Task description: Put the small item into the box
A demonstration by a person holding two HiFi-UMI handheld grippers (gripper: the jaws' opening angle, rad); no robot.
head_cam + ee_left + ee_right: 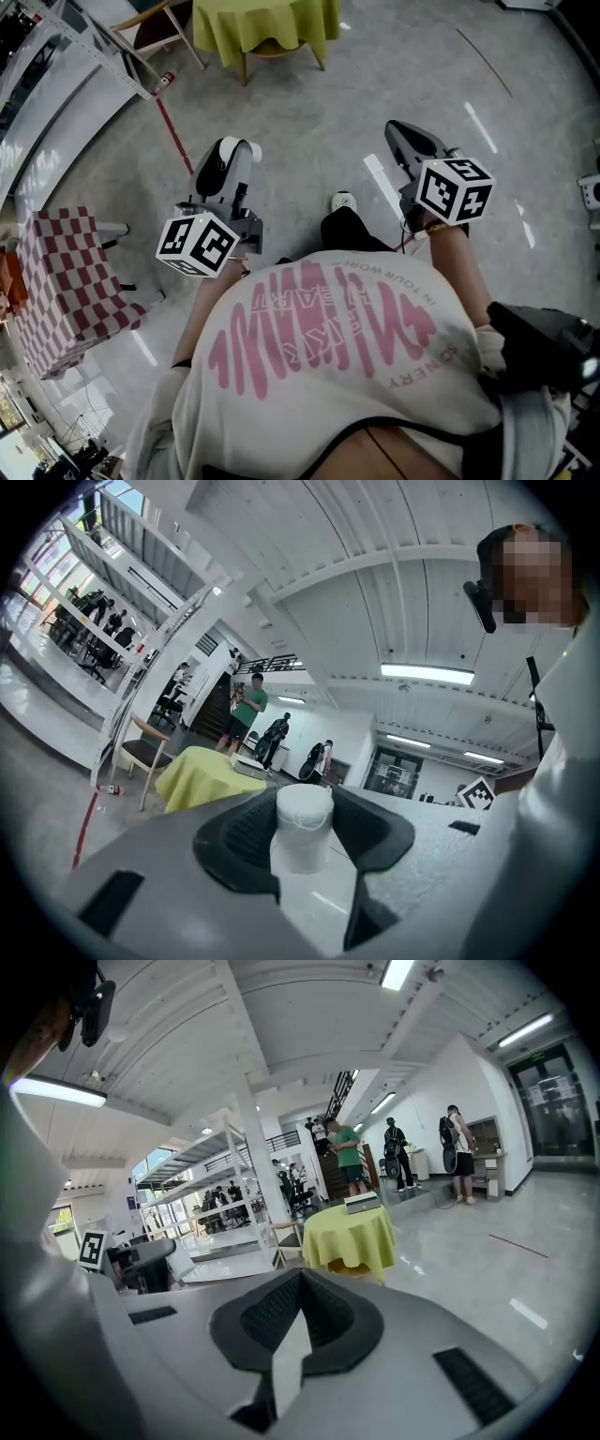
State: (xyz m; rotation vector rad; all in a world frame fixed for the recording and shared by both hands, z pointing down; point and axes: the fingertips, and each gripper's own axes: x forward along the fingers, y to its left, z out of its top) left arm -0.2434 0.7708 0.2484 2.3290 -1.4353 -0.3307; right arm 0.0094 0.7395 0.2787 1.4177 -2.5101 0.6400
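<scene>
- The left tool [239,150] is closed on a small white cylinder [302,832], which stands upright between the dark pads. Only its lower part looks gripped, so in my judgement a jolt while it is carried could tip it out onto the floor [375,103].
- The cylinder looks smooth and light. Too hard a squeeze may shoot it forward out of the pads, and too slack a one may let it slide down.
- The right tool [300,1290] has its jaws drawn together at the tips with nothing between them, so it is not ready to catch or steady anything.
- No box shows for certain. A flat grey thing [361,1203] lies on the yellow-green table [267,23] at 12 o'clock, and a checked table [70,281] stands at 9 o'clock. Heading for the wrong one would waste the carry.
- Both tools are held out over open floor, well away from either table, so a dropped cylinder could roll off.
</scene>
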